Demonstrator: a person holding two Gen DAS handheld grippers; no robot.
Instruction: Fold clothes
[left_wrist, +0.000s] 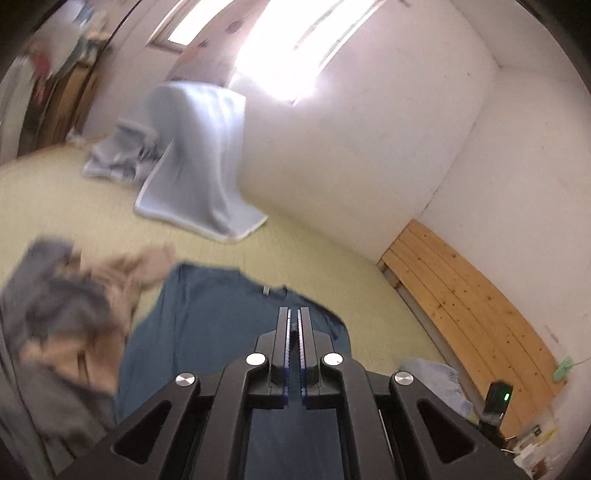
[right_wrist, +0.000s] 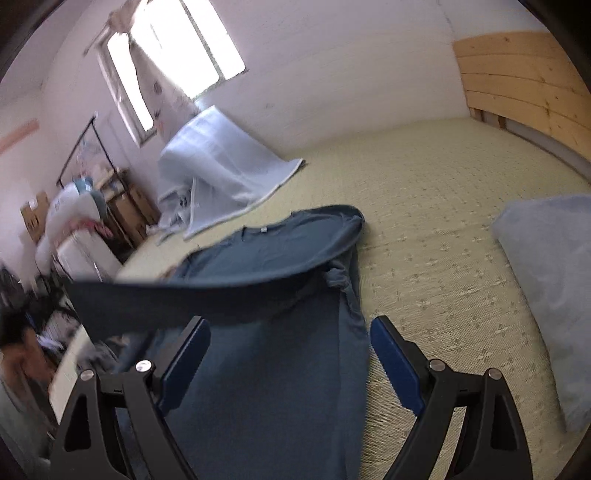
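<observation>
A blue t-shirt (left_wrist: 207, 317) lies on the pale green bed mat (left_wrist: 314, 254), its collar pointing away from me. My left gripper (left_wrist: 294, 312) is over its right shoulder, fingers pressed together, and the blue cloth runs up underneath them. In the right wrist view one long edge of the t-shirt (right_wrist: 266, 369) is lifted as a taut flap (right_wrist: 192, 295) that stretches left and crosses in front of one finger. My right gripper (right_wrist: 290, 321) hovers wide open over the shirt's body with nothing between its fingers.
A blurred pile of grey and tan clothes (left_wrist: 74, 314) lies left of the shirt. A light blue blanket (right_wrist: 221, 158) is draped at the far side by the window. A pale blue pillow (right_wrist: 546, 288) and a wooden headboard (right_wrist: 524, 81) are on the right. Cluttered shelves (right_wrist: 74, 221) stand beyond the bed's left edge.
</observation>
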